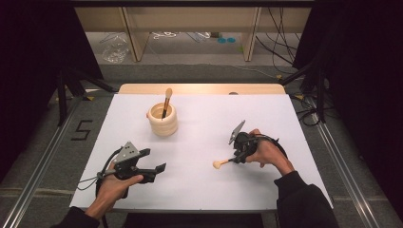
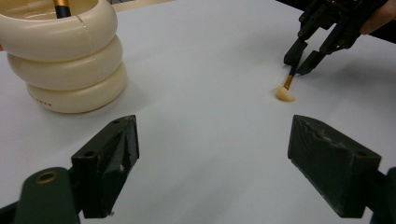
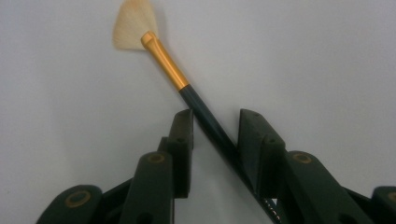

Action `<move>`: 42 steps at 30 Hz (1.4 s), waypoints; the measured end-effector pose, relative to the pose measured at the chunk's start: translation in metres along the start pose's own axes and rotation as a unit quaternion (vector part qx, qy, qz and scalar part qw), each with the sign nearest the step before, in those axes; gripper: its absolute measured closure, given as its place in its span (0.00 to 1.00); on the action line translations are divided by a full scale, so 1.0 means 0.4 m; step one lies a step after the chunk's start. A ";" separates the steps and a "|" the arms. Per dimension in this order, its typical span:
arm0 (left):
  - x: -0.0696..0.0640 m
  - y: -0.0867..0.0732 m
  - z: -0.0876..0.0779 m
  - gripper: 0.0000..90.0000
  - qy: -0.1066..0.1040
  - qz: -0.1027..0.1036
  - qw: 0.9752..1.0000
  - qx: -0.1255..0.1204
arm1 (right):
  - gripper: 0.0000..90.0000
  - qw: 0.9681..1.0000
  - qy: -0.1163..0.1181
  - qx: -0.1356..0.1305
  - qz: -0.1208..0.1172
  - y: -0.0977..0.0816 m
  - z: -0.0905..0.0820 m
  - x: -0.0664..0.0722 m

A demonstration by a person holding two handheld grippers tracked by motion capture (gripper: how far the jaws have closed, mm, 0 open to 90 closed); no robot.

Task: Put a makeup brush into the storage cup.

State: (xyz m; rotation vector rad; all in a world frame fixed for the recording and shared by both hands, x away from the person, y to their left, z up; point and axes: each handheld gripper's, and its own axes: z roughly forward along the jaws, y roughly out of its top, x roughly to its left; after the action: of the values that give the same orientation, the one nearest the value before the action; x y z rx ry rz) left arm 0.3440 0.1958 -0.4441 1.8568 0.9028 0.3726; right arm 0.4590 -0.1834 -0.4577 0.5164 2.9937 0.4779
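A fan brush [image 1: 222,163] with pale bristles, a gold ferrule and a dark handle lies flat on the white table [image 1: 204,190], right of centre. In the right gripper view the brush [image 3: 168,65] runs slantwise between the jaws of my right gripper [image 3: 215,126], with a gap still showing beside the handle. From the left gripper view, that right gripper [image 2: 301,60] stands over the handle end of the brush [image 2: 286,91]. My left gripper [image 1: 154,160] rests open and empty at the front left; its jaws [image 2: 215,154] are spread wide.
A cream ribbed holder [image 1: 163,124] stands at the back centre-left with another brush [image 1: 166,100] upright in it. The holder [image 2: 70,65] also shows in the left gripper view. A cable trails from the left gripper off the table's front edge.
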 end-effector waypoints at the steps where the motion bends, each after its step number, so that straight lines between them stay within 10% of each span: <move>1: 0.000 0.000 0.000 0.18 0.000 0.000 1.000 -0.001 | 0.75 1.000 0.000 0.002 0.001 0.001 0.000 0.000; 42: 0.000 0.000 -0.002 0.19 0.006 0.001 1.000 -0.002 | 0.91 0.997 -0.005 0.075 -0.019 0.040 0.001 0.002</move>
State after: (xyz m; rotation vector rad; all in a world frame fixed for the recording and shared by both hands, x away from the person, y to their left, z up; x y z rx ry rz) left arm 0.3436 0.1962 -0.4436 1.8538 0.9064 0.3865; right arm 0.4634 -0.1686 -0.4533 0.4702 3.0401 0.2473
